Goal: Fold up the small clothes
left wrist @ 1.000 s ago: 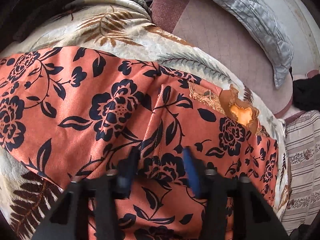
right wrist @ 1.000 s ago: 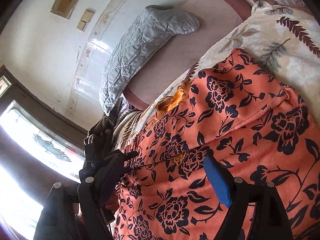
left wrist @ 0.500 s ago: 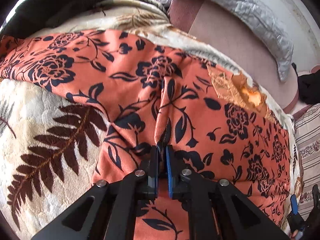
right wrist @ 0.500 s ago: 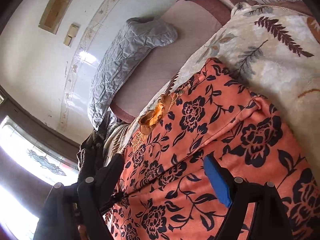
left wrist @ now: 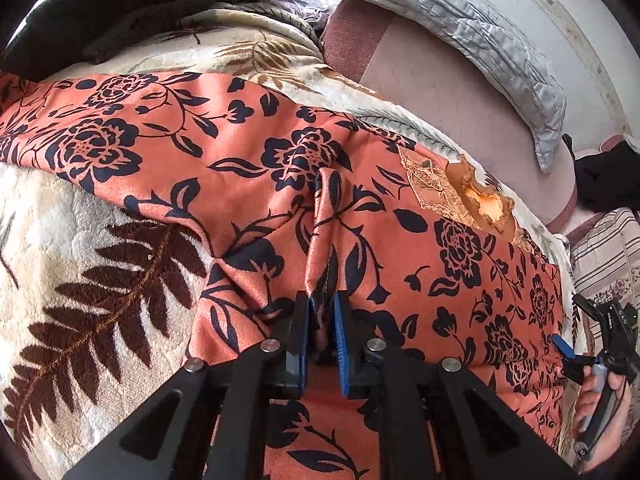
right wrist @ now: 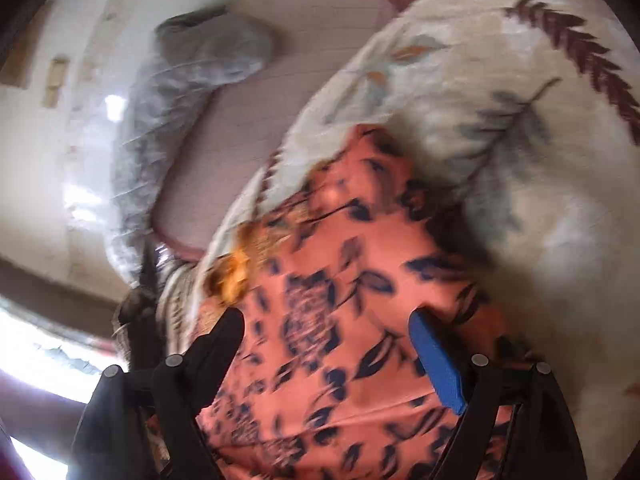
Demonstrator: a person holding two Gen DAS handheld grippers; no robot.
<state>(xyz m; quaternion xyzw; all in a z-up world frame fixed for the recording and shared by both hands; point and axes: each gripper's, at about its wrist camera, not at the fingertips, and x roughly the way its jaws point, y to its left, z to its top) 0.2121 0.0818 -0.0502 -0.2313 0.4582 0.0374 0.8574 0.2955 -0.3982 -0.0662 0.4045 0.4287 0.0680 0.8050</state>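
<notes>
Pinching a raised ridge of the orange flowered garment (left wrist: 248,184), the left gripper (left wrist: 321,320) has its blue-padded fingers (left wrist: 341,344) drawn close together with the fabric clamped between them. From that pinch a crease runs up toward 12 o'clock through the cloth. The garment lies spread over a cream blanket (left wrist: 80,256) printed with brown fern leaves, and its gold embroidered trim (left wrist: 460,196) sits at about 2 o'clock in the left view.

The right gripper (right wrist: 328,320) stands wide apart above the same garment (right wrist: 360,320), one black finger at 8 o'clock and one blue-padded finger at 4 o'clock, with nothing between them. This view is blurred, so whether the tips touch the cloth cannot be told. In the left view this gripper (left wrist: 560,350) appears at the garment's edge near 4 o'clock, held in a bare hand (left wrist: 600,408).

A grey quilted pillow (left wrist: 472,28) lies at 1 o'clock on a pink mattress (left wrist: 460,96). A dark fuzzy throw (left wrist: 132,4) is heaped at 11 o'clock, beyond the blanket.
</notes>
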